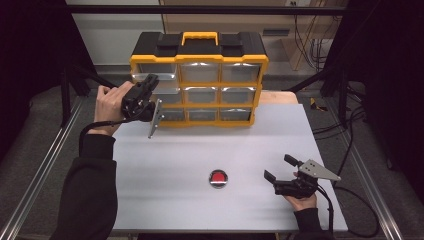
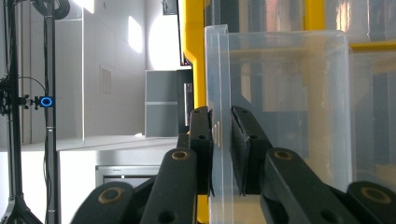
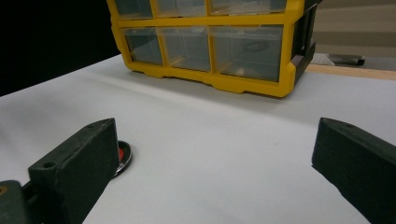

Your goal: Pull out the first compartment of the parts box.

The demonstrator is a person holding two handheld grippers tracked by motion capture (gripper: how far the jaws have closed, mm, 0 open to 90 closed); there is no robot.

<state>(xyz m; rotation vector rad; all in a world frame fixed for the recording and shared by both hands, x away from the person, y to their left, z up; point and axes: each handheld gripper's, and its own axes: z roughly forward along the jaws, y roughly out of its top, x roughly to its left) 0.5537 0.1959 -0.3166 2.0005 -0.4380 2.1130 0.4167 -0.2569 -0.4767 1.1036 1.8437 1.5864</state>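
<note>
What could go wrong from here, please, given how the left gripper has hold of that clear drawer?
The left gripper pinches only the thin front wall of the clear drawer; the smooth plastic might slip out if pulled at an angle. The yellow organizer stands free on the table, so a hard pull could drag or tip it. The right gripper rests open beside the small red disc and steadies nothing.
</note>
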